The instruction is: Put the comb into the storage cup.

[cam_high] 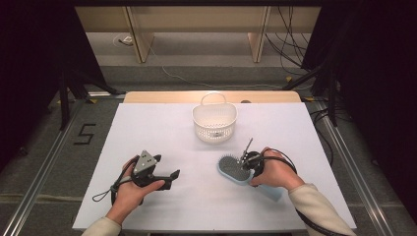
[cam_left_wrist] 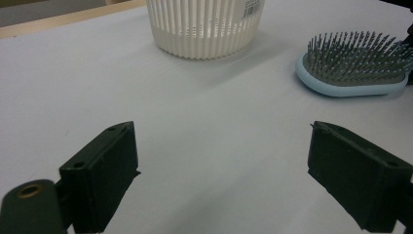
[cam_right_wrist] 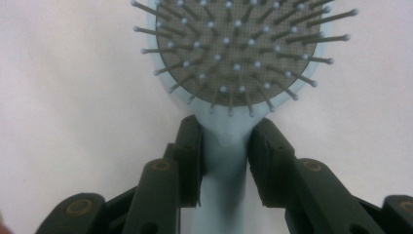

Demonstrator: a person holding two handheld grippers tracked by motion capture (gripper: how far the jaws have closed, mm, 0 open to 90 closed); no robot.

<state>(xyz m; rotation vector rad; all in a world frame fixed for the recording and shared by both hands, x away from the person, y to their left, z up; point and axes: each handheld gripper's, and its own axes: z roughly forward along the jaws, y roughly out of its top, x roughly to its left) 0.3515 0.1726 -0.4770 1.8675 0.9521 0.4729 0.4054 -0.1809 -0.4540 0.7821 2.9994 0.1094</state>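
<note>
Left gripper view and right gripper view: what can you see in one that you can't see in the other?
The left gripper view alone has the white basket and the left gripper, its jaws wide apart over bare table. The right gripper view alone has the right gripper, its jaws against both sides of the brush's neck. Both have the light blue hairbrush and the white table.

High view looks down on the table; both gripper views, low and close, share the hairbrush

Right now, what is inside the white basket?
From the high view, the white basket seems empty: only its pale inner wall and floor show. Its near wall covers part of the bottom, so something small and flat there cannot be excluded.
</note>
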